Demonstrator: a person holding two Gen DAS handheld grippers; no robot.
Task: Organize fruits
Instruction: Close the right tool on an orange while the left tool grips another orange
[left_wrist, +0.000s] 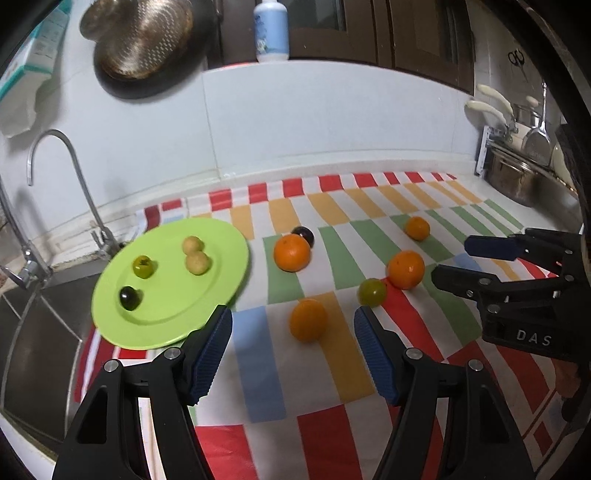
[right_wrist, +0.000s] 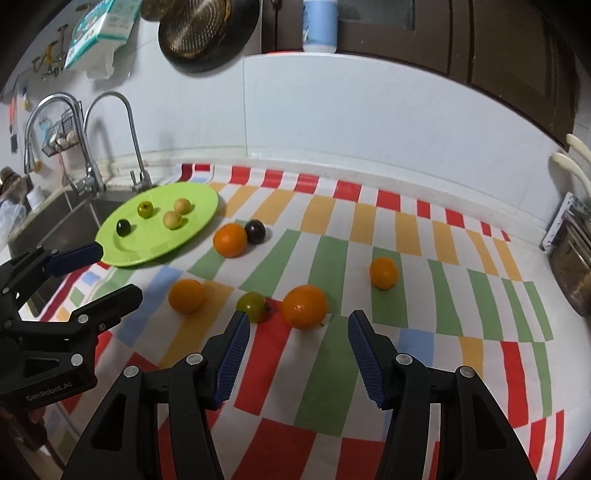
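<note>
A green plate (left_wrist: 221, 236) (right_wrist: 201, 199) lies at the left of the striped cloth and holds two tan fruits (left_wrist: 197, 263), a green fruit (left_wrist: 143, 266) and a dark fruit (left_wrist: 129, 297). Several oranges lie loose on the cloth; the nearest orange (left_wrist: 307, 319) (right_wrist: 186, 295) is just ahead of my open, empty left gripper (left_wrist: 293, 325). A green tomato (left_wrist: 372, 292) (right_wrist: 253, 306) lies beside a large orange (right_wrist: 304, 306) (left_wrist: 405, 269), just ahead of my open, empty right gripper (right_wrist: 297, 326). A dark plum (left_wrist: 303, 235) (right_wrist: 255, 231) touches another orange (left_wrist: 291, 252) (right_wrist: 230, 239).
A sink (left_wrist: 37, 332) with a tap (left_wrist: 59, 155) lies left of the plate. A steel pot (left_wrist: 517, 177) stands at the far right. A pan (left_wrist: 147, 48) hangs on the white wall behind. The right gripper also shows in the left wrist view (left_wrist: 448, 258).
</note>
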